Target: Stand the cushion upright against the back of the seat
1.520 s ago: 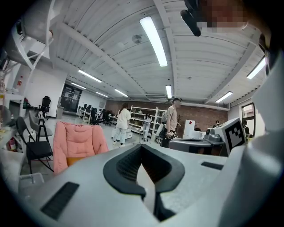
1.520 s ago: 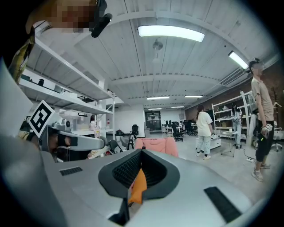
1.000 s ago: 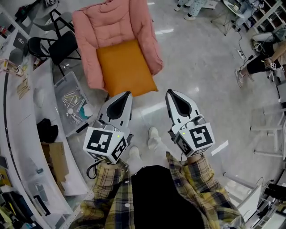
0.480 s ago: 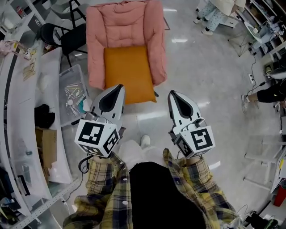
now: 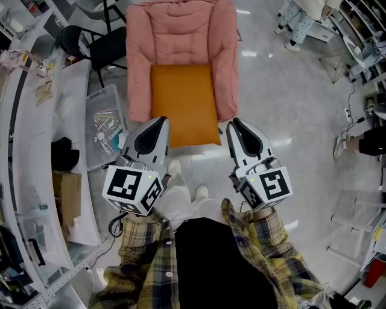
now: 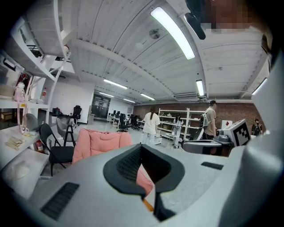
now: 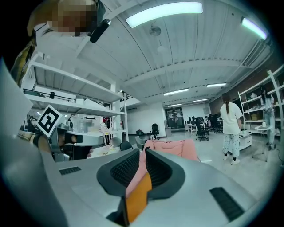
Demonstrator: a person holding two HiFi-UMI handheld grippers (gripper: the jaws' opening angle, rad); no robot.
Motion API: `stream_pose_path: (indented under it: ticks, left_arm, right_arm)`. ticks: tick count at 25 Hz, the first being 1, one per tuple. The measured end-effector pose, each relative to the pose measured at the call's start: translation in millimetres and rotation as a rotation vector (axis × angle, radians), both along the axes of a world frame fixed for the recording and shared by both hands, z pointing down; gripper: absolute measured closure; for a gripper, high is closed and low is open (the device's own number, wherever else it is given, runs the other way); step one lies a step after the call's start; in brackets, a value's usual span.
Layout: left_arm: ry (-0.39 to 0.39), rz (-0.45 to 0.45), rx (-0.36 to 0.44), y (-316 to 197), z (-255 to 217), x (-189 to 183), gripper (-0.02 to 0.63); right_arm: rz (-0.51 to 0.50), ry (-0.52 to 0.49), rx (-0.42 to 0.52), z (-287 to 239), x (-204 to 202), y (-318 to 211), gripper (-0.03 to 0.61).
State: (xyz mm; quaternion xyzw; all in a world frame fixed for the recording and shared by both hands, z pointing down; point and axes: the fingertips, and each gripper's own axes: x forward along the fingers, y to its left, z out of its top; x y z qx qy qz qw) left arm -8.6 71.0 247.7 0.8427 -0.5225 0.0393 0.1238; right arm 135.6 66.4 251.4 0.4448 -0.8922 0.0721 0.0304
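- Cushion (image 5: 184, 102): orange, lying flat on the armchair (image 5: 175, 30) seat, long axis front-to-back, near edge overhanging the armchair's front.
- Left gripper (image 5: 159, 122): jaws together, empty, at the armchair's front-left corner.
- Right gripper (image 5: 234, 124): jaws just opening, slightly apart, nothing between them (cushion seen beyond), at the armchair's front-right corner and about equally near.

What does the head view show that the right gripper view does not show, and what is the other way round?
Only the head view shows the clear plastic bin on the floor beside the chair, and the person's plaid shirt. Only the right gripper view shows the ceiling lamp and the dark doorway in the far wall. Both show the pink armchair and the orange cushion, which lies flat on the seat.
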Motion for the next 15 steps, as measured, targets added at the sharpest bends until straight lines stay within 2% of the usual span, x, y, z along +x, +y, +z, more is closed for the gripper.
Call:
stream_pose_path:
  ticks: [8,15]
  left_arm:
    - [0.004,0.065,0.009,-70.0,0.3,-46.7,0.611]
    - [0.007,0.127,-0.023,-111.7,14.9,-74.3,0.611]
  right_arm:
    - [0.052,0.000,-0.011,7.8,-53.1,-63.7,0.529]
    - [0.123,0.020,-0.041,22.9,-78.7,-101.9,0.529]
